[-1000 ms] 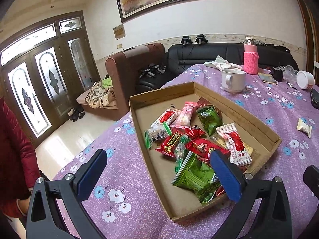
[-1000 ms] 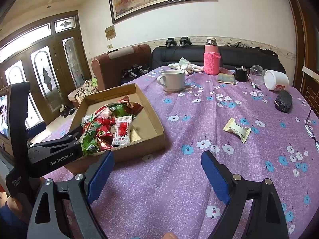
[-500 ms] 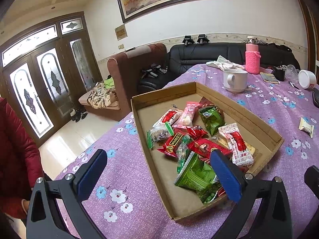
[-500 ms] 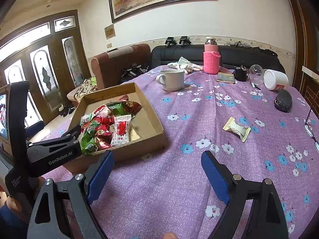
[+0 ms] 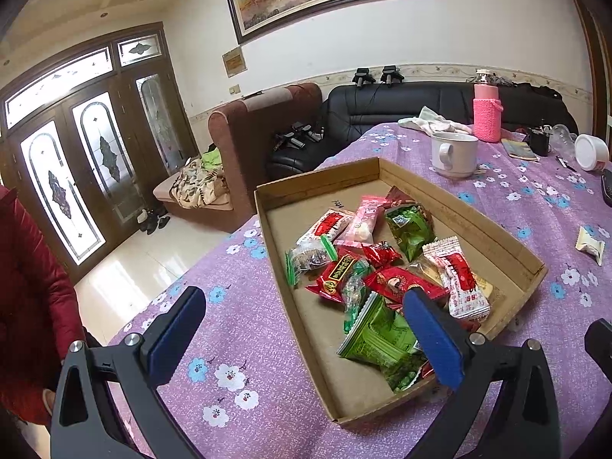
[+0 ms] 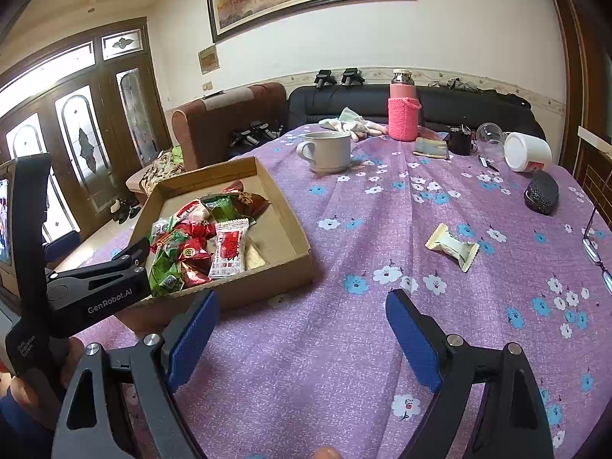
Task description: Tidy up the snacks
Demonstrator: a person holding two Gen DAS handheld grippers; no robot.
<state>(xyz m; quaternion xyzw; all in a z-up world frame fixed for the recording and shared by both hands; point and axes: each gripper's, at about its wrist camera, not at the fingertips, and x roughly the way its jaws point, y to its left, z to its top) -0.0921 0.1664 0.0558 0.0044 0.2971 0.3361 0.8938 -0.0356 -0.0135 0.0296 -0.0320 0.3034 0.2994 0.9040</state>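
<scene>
While you are holding both tools low over the table, your left claw is hanging released and empty, its blue pads spread wide; the left pad is sitting above the purple flowered cloth and the right one is hovering over the near corner of the cardboard tray. Inside that tray, the snacks are lying in a loose heap: red, green, pink and white wrappers overlapping one another, with a large green packet nearest you, partly hidden behind the right pad. Moving right, your right claw is likewise gaping, gripping nothing, with only bare cloth showing between its pads. Beyond it and further right, one cream-wrapped snack is lying alone on the cloth, well apart from the tray. Behind it, a white mug is standing upright near the tray's far corner, and a pink-sleeved bottle is standing further back. At the far right a white tub is lying on its side, with a dark case just in front of it.
</scene>
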